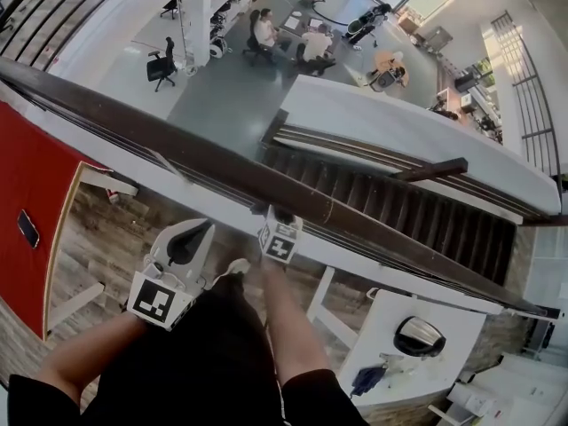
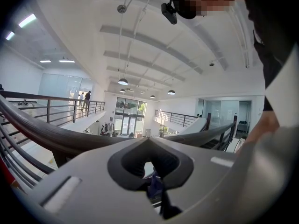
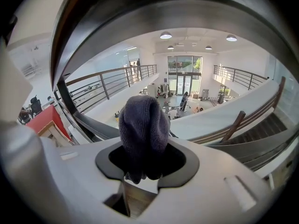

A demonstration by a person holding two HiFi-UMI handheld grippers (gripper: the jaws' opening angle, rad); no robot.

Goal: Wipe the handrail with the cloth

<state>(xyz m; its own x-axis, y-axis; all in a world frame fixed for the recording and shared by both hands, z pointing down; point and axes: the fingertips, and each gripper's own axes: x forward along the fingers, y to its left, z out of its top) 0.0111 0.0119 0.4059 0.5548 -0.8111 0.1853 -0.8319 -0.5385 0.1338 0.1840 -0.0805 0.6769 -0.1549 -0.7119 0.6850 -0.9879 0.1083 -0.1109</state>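
While the right tongs pinch the dark blue-grey cloth, they sit close up against the near side of the dark handrail. The cloth stands bunched past their tips, and its contact with the rail cannot be made out. Left tongs, pressed together and empty, hang just short of the rail, to the left.

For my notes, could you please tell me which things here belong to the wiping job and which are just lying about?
Job: handrail, cloth, right gripper holding it.
Lying about: white table, office chair, red panel.
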